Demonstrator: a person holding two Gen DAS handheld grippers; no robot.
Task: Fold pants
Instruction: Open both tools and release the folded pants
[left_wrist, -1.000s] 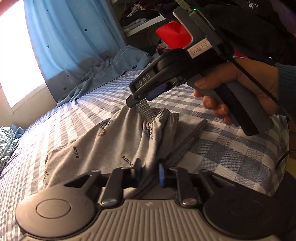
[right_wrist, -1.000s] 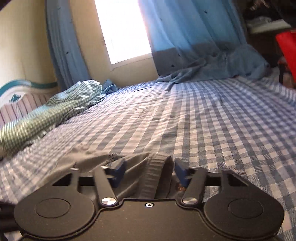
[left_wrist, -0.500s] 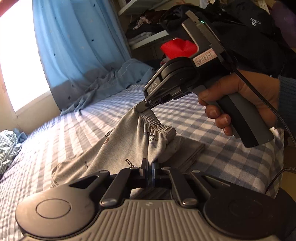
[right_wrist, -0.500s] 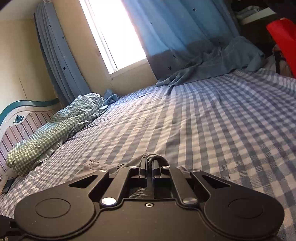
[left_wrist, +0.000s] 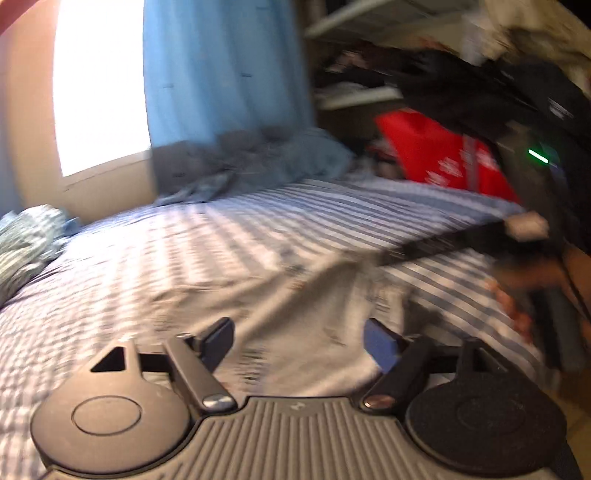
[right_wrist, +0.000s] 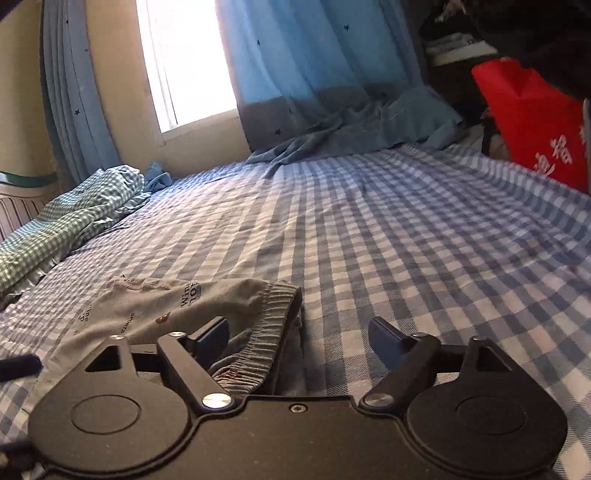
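Note:
The grey printed pants (right_wrist: 173, 306) lie folded on the blue checked bed, with the elastic waistband (right_wrist: 266, 332) at their right end. My right gripper (right_wrist: 299, 336) is open just above the waistband, with nothing between its fingers. In the blurred left wrist view the pants (left_wrist: 303, 314) lie flat ahead of my left gripper (left_wrist: 299, 341), which is open and empty. The right gripper's body (left_wrist: 524, 225) shows at the right of that view.
A green checked blanket (right_wrist: 66, 225) is bunched at the far left. A blue curtain (right_wrist: 314, 74) hangs over the bed's far edge below the window. A red bag (right_wrist: 535, 122) and shelves stand at the right.
Both grippers were shut on the pants half a second ago and have opened and let go. The pants dropped from lifted to lying flat on the bed.

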